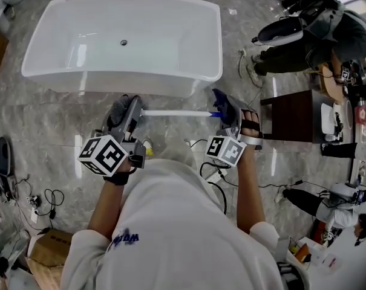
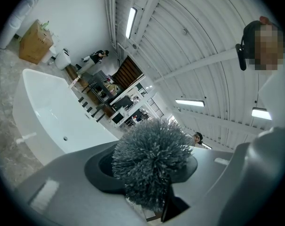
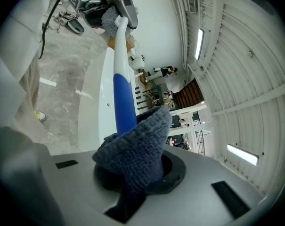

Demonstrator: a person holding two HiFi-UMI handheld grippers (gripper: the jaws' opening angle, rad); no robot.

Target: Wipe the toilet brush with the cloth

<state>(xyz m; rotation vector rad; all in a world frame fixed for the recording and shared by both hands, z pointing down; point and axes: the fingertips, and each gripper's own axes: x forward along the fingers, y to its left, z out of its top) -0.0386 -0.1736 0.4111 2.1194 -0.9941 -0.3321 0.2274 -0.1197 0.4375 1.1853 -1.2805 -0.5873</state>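
The toilet brush lies level between my two grippers in the head view, its white handle (image 1: 170, 113) running left to right in front of the bathtub. My left gripper (image 1: 129, 115) is shut on the brush just behind the grey bristle head (image 1: 117, 109); in the left gripper view the bristles (image 2: 151, 164) stick out above the closed jaws. My right gripper (image 1: 227, 118) is shut on a dark blue cloth (image 1: 223, 106). In the right gripper view the cloth (image 3: 138, 152) is bunched round the blue end of the handle (image 3: 124, 100), which runs up to the bristles (image 3: 110, 19).
A white bathtub (image 1: 213, 41) stands just beyond the brush. A dark wooden stand (image 1: 294, 116) is at the right, with crouching people (image 1: 316, 41) behind it. Cables (image 1: 43, 199) and a cardboard box (image 1: 46, 246) lie on the marble floor at the left.
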